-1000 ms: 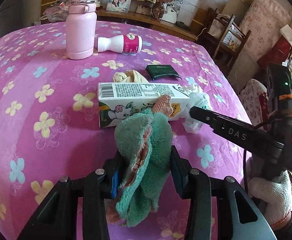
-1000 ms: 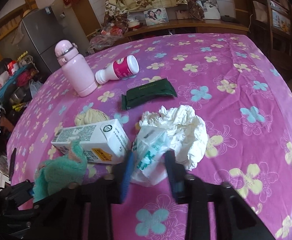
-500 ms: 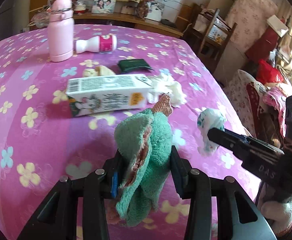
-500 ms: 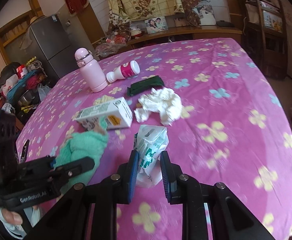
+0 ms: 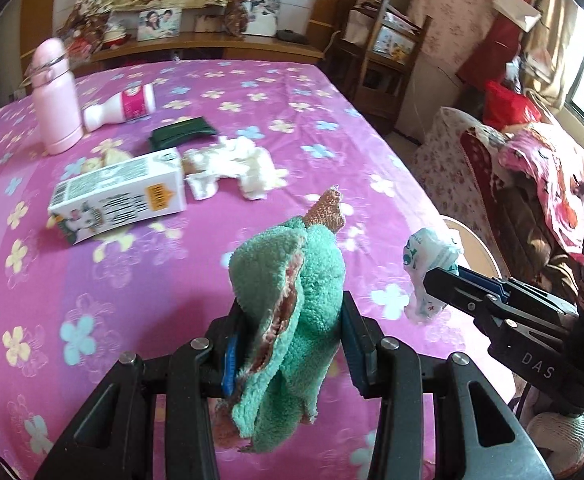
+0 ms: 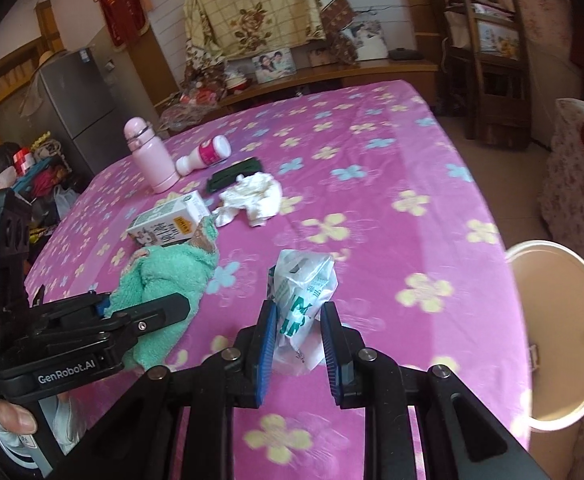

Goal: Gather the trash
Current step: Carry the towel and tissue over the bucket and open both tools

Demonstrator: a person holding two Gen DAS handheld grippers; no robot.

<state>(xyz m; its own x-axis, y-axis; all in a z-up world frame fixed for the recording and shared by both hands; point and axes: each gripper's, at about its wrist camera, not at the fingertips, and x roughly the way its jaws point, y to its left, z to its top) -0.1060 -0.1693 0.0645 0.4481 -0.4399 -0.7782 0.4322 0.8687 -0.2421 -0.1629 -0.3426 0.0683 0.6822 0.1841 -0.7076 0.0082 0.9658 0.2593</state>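
My left gripper (image 5: 292, 312) is shut on a bunched green cloth (image 5: 292, 280) and holds it above the pink flowered tablecloth (image 5: 91, 304). My right gripper (image 6: 299, 312) is shut on a crumpled white plastic wrapper with green print (image 6: 304, 284), held off the table near its right edge. In the left wrist view the wrapper (image 5: 428, 256) hangs from the right gripper (image 5: 436, 280). A cream round bin (image 6: 560, 336) stands open just past that edge. Further back on the table lie a milk carton (image 6: 167, 224) and crumpled white tissue (image 6: 253, 196).
A pink flask (image 6: 149, 156) stands at the back with a white and pink bottle (image 6: 203, 156) and a dark green packet (image 6: 233, 174) lying beside it. A covered sofa (image 5: 524, 184) and wooden chairs (image 6: 488, 64) flank the table's right side.
Both grippers have moved right, away from the carton and toward the table's edge. The wrapper has come up off the table in the right gripper, and the bin has come into view.
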